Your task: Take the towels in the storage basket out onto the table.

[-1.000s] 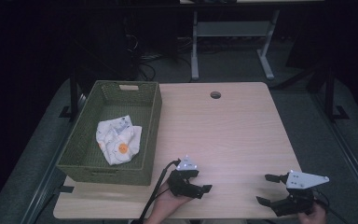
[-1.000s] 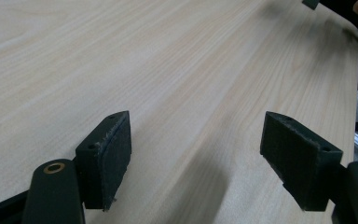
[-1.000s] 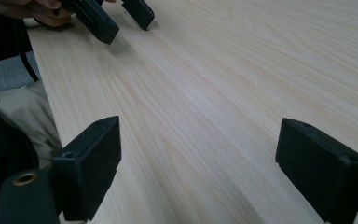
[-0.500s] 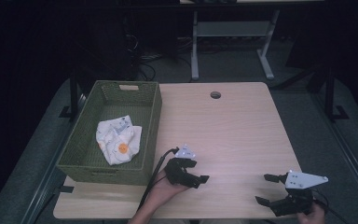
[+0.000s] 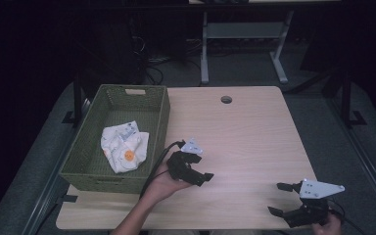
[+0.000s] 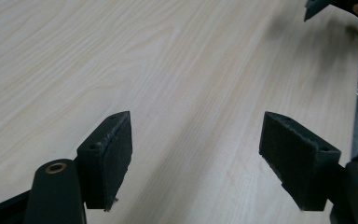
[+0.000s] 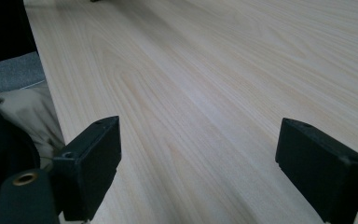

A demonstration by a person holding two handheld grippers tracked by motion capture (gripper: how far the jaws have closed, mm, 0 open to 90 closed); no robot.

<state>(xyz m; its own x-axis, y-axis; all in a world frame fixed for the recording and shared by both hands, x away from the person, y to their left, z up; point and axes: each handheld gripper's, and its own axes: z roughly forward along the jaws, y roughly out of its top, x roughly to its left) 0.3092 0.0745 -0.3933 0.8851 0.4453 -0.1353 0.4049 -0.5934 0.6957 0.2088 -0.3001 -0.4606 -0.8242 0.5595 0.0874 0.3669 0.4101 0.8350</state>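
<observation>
left gripper (image 5: pixel 201 177) jaws spread wide, nothing between them, low over bare table (image 5: pixel 254 132) just right of the green woven basket (image 5: pixel 159 113); right gripper (image 5: pixel 280 199) likewise agape and empty at the near right edge. likely target is the crumpled white printed cloth (image 5: pixel 124 152) lying inside the basket: looks light, soft, floppy, not fragile. i'd pinch a raised fold on top, it'll drape and may snag the weave.

A basket (image 5: pixel 161 115) is sitting on the left side of the counter (image 5: pixel 254 132), with a crumpled cloth (image 5: pixel 125 152) lying inside it toward the near end. Just right of the basket, the left gripper (image 5: pixel 200 171) is hovering over the counter. The right gripper (image 5: pixel 281 199) is sitting well apart, at the near right corner. A hole (image 5: pixel 226 99) is lying near the counter's far edge.
</observation>
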